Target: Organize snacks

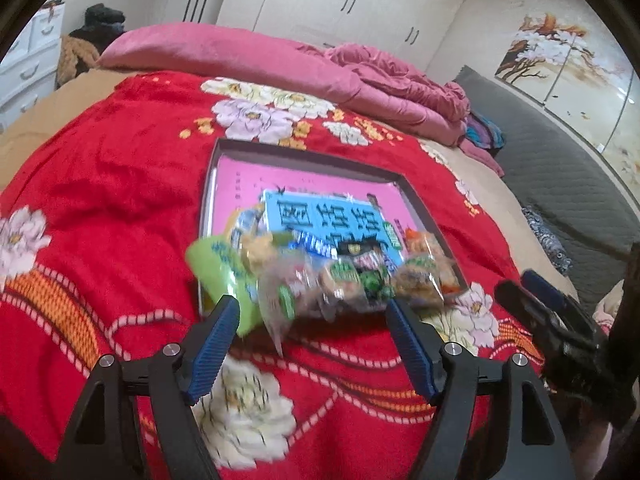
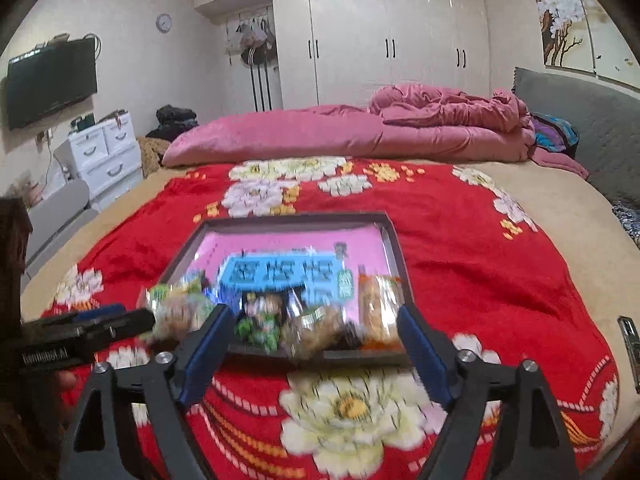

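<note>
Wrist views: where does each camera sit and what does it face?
Left wrist: rides the left gripper, angled down the bed at the tray of snack packets; own open fingers show, right gripper at right edge.
Right wrist: rides the right gripper, same heading; left gripper at left.
Shared: tray, snacks, red blanket, pink quilt.

**A bed carrying a blanket, a quilt and a tray**

A bed [image 2: 560,216] is bearing a red flowered blanket [image 2: 460,248], which is covering most of its tan sheet. A shallow dark-rimmed tray [image 2: 394,240] with a pink floor is lying flat on the blanket, snack packets [image 2: 304,320] piling at its near end. A pink quilt [image 2: 320,132] is lying bunched along the far side, dark clothes sitting beyond it.
</note>
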{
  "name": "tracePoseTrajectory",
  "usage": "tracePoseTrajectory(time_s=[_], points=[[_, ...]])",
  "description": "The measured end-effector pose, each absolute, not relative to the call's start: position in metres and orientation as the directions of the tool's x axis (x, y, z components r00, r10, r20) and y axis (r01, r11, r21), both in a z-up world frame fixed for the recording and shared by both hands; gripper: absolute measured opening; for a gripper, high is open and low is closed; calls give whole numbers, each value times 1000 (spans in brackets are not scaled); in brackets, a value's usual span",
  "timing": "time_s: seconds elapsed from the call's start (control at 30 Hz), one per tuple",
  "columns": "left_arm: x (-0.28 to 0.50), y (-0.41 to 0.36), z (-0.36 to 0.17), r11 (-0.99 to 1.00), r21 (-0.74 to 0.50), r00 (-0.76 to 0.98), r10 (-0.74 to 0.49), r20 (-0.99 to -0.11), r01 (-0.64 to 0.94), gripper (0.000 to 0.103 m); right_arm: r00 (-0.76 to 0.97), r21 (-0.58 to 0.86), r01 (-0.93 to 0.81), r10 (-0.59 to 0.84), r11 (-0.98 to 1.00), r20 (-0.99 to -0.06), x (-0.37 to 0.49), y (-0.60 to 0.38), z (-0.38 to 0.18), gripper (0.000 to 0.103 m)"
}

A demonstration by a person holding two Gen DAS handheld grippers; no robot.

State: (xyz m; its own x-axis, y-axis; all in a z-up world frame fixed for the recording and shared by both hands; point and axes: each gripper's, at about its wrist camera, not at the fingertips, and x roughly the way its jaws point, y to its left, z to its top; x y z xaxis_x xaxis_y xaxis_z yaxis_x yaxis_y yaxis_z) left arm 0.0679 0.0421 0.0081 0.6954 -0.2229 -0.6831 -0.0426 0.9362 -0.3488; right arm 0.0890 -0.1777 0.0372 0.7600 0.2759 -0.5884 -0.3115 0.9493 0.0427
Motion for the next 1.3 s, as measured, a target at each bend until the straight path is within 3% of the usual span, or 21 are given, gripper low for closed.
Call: tracePoseTrajectory(time_s=[0.07,0.43,1.3], points=[[60,38,6,942,-333,682,-210,-701,-52,77,748,40,-309,268,950,-607,80,-183,33,91],[23,11,-5,970,-237,614,-159,-773,-47,77,668,78,-295,264,952,-696,52,-197,3,92],[19,9,-7,983,-172,599,-101,-794,-62,77,666,62,-292,249,955,-703,45,-193,0,92]])
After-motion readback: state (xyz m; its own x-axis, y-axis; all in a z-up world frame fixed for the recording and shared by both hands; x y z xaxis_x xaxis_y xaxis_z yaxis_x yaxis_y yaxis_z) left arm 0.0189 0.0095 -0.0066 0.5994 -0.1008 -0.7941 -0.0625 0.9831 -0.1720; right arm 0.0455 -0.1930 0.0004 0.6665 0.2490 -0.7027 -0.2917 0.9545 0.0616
